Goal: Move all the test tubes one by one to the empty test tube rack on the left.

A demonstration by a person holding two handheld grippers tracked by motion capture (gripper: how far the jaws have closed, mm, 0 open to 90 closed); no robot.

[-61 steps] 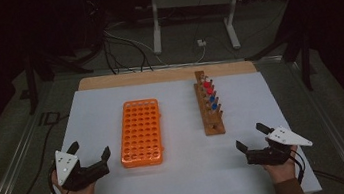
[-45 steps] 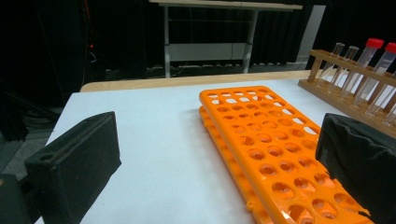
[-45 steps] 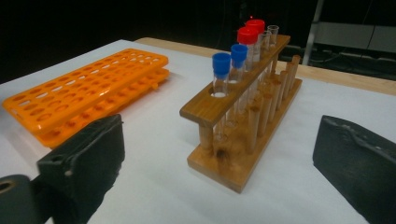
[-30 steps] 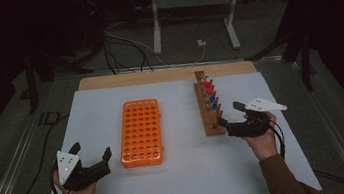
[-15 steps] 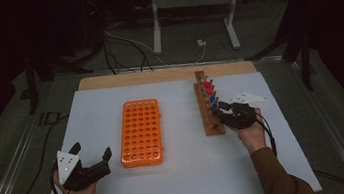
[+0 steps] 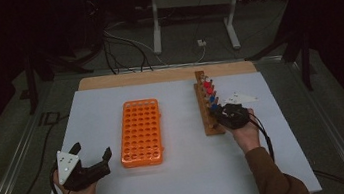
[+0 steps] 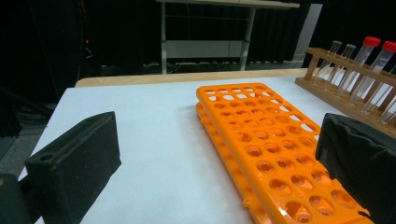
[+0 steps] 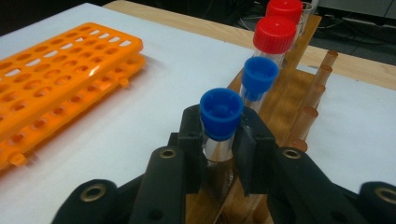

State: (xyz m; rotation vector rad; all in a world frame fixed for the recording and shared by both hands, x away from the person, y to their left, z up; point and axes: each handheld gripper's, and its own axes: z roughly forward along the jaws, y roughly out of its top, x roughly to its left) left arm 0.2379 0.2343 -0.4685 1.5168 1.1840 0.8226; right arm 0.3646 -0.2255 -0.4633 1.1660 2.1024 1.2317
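Right tool (image 8: 219,154) clamps the nearest blue-capped tube (image 8: 220,116), hiding its lower glass in the wooden rack (image 8: 285,107).

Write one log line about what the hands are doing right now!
right gripper: just closed on blue-capped tube | tube: in wooden rack | left gripper: open, idle beside orange rack

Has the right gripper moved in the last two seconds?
Yes. The right gripper went up and left to the wooden rack; its jaws have just closed on a blue-capped tube.
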